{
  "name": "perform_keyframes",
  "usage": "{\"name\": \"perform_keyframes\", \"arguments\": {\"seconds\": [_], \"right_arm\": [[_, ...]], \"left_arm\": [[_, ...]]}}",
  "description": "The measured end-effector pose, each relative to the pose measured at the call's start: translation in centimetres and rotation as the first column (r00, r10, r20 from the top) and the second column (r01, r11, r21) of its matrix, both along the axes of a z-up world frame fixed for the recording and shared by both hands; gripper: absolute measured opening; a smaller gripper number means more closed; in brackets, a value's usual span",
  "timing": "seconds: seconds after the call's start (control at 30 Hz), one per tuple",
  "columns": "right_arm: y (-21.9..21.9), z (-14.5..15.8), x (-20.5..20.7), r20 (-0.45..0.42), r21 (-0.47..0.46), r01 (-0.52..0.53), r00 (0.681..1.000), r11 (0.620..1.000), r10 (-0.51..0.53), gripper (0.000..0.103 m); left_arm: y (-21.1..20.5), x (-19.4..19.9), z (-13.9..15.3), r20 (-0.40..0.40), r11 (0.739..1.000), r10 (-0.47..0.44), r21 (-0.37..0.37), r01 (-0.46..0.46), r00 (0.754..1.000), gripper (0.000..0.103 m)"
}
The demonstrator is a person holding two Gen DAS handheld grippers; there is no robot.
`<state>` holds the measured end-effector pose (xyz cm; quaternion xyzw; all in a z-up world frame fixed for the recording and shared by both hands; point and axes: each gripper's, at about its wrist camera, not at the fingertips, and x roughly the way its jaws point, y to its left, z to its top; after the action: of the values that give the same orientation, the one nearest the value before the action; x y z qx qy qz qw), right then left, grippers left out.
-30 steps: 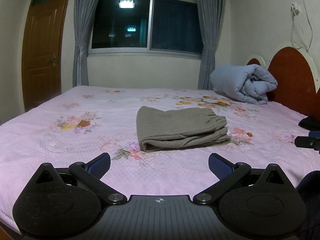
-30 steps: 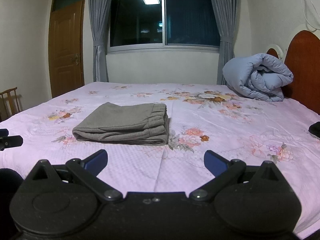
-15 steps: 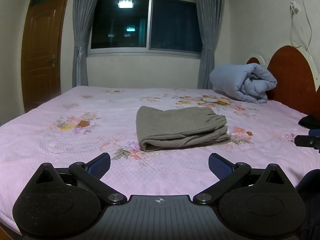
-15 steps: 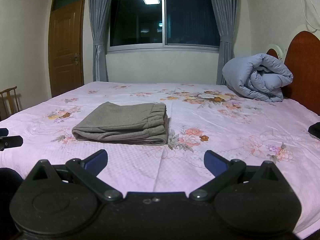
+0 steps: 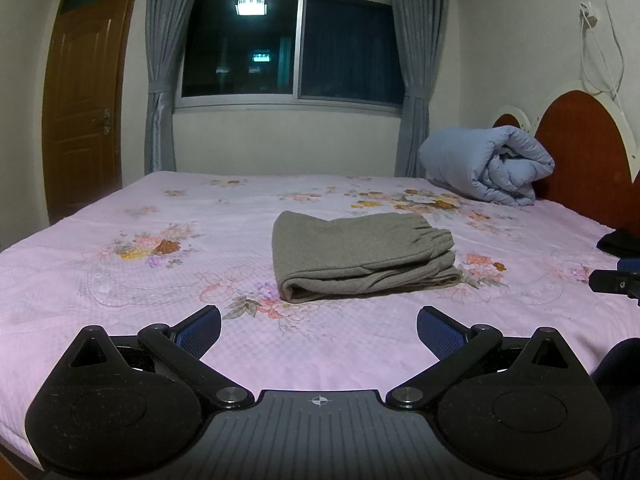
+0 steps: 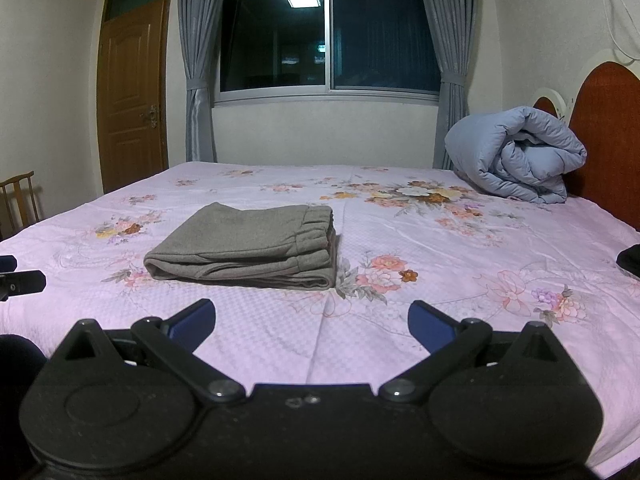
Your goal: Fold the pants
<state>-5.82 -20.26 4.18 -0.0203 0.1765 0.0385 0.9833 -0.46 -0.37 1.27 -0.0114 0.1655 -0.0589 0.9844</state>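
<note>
Two views take in the same bed. From the left wrist, the grey pants [image 5: 362, 258] lie folded into a compact stack on the pink floral bedspread [image 5: 120, 280], near the middle of the bed, with the elastic waistband on the headboard side. The left hand-held gripper [image 5: 319, 330] hangs low over the near edge of the bed, well short of the pants, its blue-padded fingers [image 5: 200, 330] spread wide and grasping nothing. Beyond the pants a rolled blue duvet [image 5: 486, 164] leans against the red-brown headboard [image 5: 580, 152]. Behind the bed is a dark window [image 5: 288, 48] between grey curtains [image 5: 160, 80], with a wooden door [image 5: 82, 116] off to the side away from the headboard.

From the right wrist, the pants [image 6: 244, 248] sit on the bedspread [image 6: 440, 280], on the door side of the view. The right hand-held gripper [image 6: 311, 322] is likewise released, fingers [image 6: 430, 326] wide apart, clear of the pants and near the bed's front edge. The duvet [image 6: 516, 156] rests by the headboard [image 6: 608, 132], and a wooden chair [image 6: 20, 200] stands beside the bed, near the door [image 6: 130, 96].
</note>
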Motion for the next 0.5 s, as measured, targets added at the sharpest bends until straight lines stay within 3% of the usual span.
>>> {"name": "perform_keyframes", "arguments": {"seconds": [0.5], "right_arm": [[-0.06,0.0,0.0,0.001,-0.001,-0.001,1.0,1.0,0.001,0.097]], "left_arm": [[-0.01,-0.01,0.02,0.0,1.0,0.0,-0.001,0.0,1.0,0.103]]}}
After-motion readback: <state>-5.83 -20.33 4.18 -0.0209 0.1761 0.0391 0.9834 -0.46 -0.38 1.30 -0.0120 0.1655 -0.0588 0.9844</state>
